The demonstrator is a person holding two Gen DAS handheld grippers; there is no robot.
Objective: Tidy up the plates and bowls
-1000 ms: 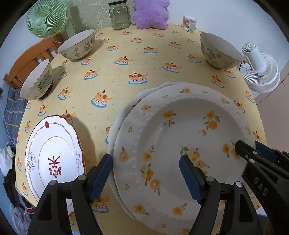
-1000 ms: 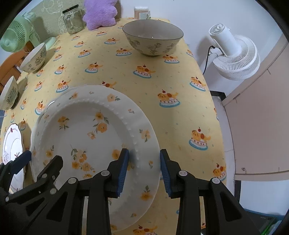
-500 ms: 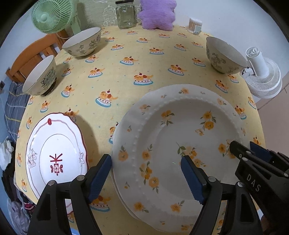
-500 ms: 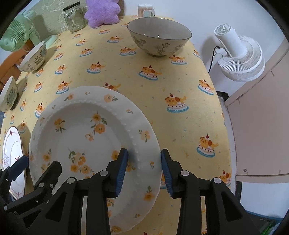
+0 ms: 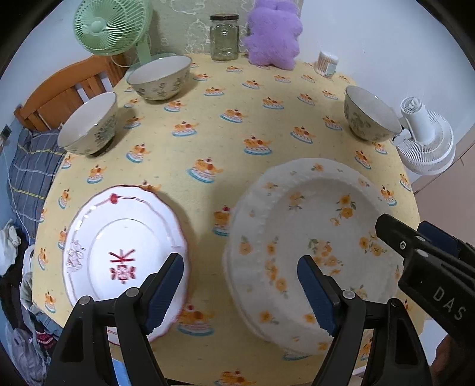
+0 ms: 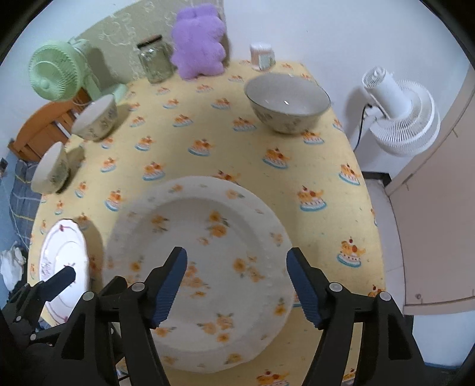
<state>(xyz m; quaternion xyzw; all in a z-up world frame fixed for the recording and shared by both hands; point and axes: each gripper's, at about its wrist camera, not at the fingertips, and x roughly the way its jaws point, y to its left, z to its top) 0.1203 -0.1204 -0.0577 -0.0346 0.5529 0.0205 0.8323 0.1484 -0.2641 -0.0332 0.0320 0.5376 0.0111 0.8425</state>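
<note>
Both wide open, holding nothing: right hand-held gripper [image 6: 236,285] hovers over the orange-flower plates [image 6: 204,252], left hand-held gripper [image 5: 240,292] between those and the red-rimmed plate [image 5: 118,246].

At the surface's far edge: green desk fan [image 5: 111,26], clear glass jar [image 5: 224,38], fluffy purple plush cushion [image 5: 274,35]; white floor fan [image 6: 400,118] beside.

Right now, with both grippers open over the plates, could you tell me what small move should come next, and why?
Probably ease the left gripper left and down to the red-trimmed plate. It lies alone beside the stacked floral plates, the gripper is open, and its left finger already overlaps that plate's rim.
</note>
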